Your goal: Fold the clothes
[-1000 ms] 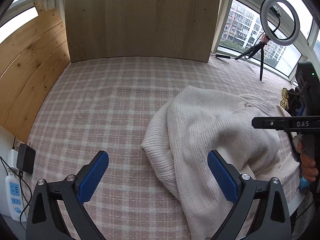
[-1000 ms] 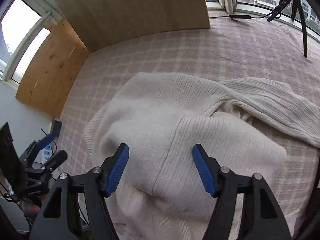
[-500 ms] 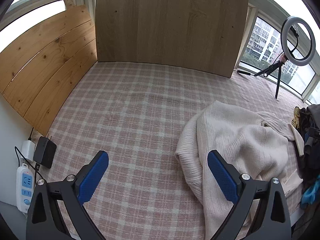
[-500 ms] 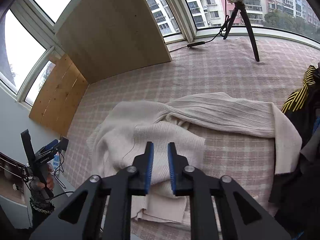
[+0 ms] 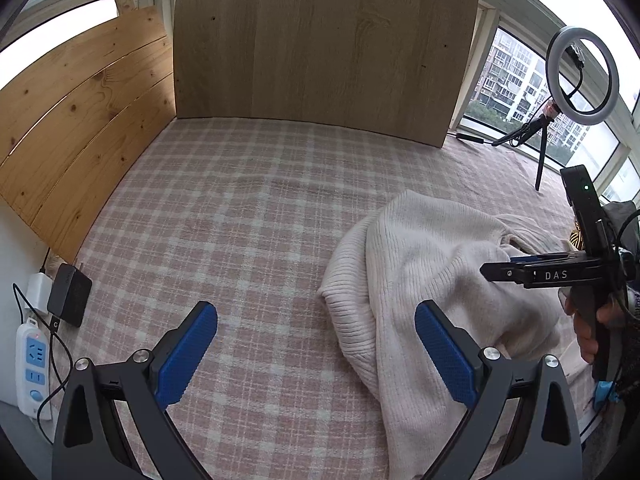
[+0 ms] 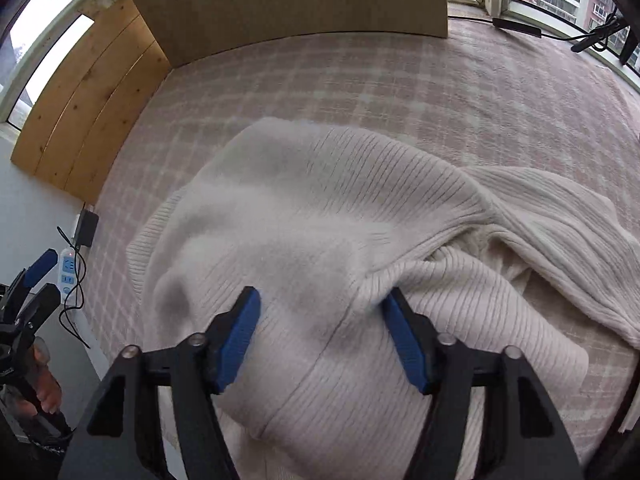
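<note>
Left gripper [image 5: 316, 350] sat wide open over bare plaid bed cover [image 5: 240, 216]; open run from there back to the tall board [image 5: 324, 48] and across to the plank wall [image 5: 80, 120] on the left. Right of it, the cream sweater [image 5: 440, 272] lay bunched as a raised mound. Right gripper [image 6: 322, 338] sat spread just above that mound. Ring light [image 5: 582, 76] on its tripod stood at the far right window side, cable along the sill. Power strip [image 5: 34, 364] and chargers with loose cords sat off the bed's left edge.
</note>
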Motion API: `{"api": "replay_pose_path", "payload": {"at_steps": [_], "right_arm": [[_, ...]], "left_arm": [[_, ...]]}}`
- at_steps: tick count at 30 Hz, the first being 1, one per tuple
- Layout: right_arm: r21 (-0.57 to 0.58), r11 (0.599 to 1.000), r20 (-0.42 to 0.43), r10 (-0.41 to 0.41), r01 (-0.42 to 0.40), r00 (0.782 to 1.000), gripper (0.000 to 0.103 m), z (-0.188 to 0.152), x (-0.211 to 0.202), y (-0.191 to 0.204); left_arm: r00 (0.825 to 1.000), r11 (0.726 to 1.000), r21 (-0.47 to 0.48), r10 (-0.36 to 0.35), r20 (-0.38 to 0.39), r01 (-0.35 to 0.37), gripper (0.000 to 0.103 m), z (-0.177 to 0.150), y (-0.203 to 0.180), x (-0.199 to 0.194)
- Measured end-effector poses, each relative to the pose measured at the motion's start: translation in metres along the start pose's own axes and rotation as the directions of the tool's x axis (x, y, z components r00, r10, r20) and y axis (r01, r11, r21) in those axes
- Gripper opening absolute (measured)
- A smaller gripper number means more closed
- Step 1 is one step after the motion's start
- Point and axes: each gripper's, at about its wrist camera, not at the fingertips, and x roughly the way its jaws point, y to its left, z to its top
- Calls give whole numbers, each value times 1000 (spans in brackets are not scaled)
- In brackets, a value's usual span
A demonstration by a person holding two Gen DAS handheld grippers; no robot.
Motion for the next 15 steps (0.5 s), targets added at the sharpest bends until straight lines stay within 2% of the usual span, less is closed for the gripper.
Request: {"api": "replay_pose_path", "payload": {"at_steps": [1,4,8,11,15], "right_arm": [[-4,1000,23,12,-12,1000,6,-4,-10,0],[-13,999,121,33,-31,992,5,-16,-48,-3],[70,996,281,37,-59,959,2,-41,-125,-36],[136,990,390,-78,26,918,1,-68,-171,-58],[259,965,429,-86,-32,899,4,-98,-207,-93]], "left_arm": [[1000,1000,-7,7,-2,-7,100,0,5,1],[1000,999,-33,13,-10,-13,99,3,18,5],[1000,999,-31,18,-15,-18,99,10,22,15],[999,1000,-1,28,-26,-28,99,16,17,23],[1000,1000,21,5,-20,-5,99,20,9,24]]}}
